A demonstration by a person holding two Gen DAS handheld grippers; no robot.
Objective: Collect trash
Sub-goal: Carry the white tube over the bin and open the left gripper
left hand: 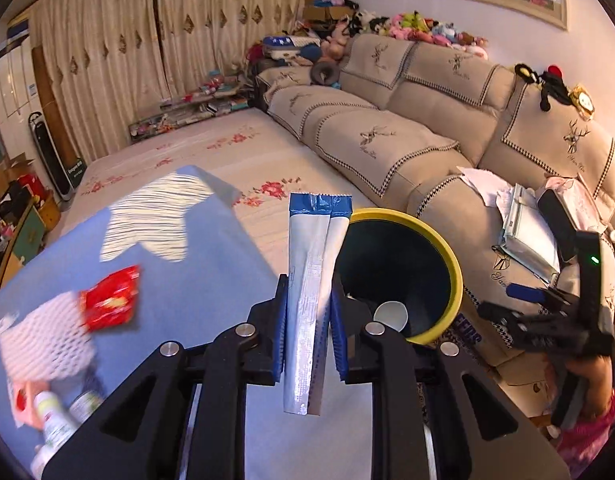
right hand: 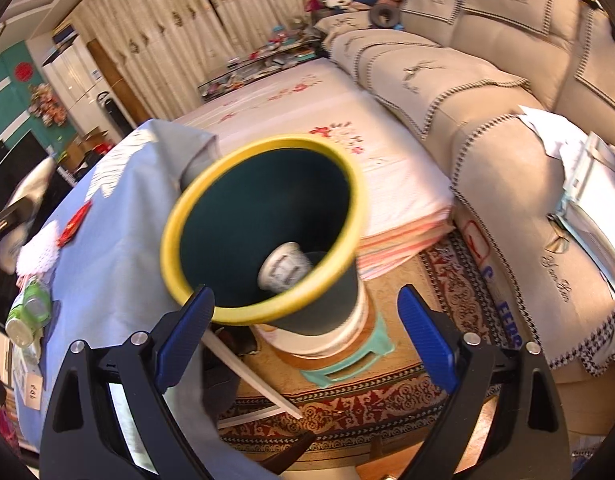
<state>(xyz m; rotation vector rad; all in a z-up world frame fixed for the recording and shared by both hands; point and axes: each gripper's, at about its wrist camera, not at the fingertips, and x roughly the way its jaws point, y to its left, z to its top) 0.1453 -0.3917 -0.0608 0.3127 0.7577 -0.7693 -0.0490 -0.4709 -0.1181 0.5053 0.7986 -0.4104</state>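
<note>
My left gripper (left hand: 309,336) is shut on a long white and blue sachet (left hand: 313,280), held upright just left of the yellow-rimmed dark bin (left hand: 453,276). A white paper cup (left hand: 389,314) lies inside the bin. A red wrapper (left hand: 111,298) and white foam netting (left hand: 43,344) lie on the blue tablecloth (left hand: 187,280). My right gripper (right hand: 305,332) is open and empty, just in front of the bin (right hand: 263,312), with the cup (right hand: 283,266) inside. The red wrapper (right hand: 73,222) shows at left.
A beige sofa (left hand: 407,112) with papers (left hand: 523,232) runs along the right. A floral-covered bed (left hand: 227,148) lies behind the table. Bottles (left hand: 55,428) stand at the table's left. The bin sits on a stool (right hand: 347,360) over a patterned rug (right hand: 387,404).
</note>
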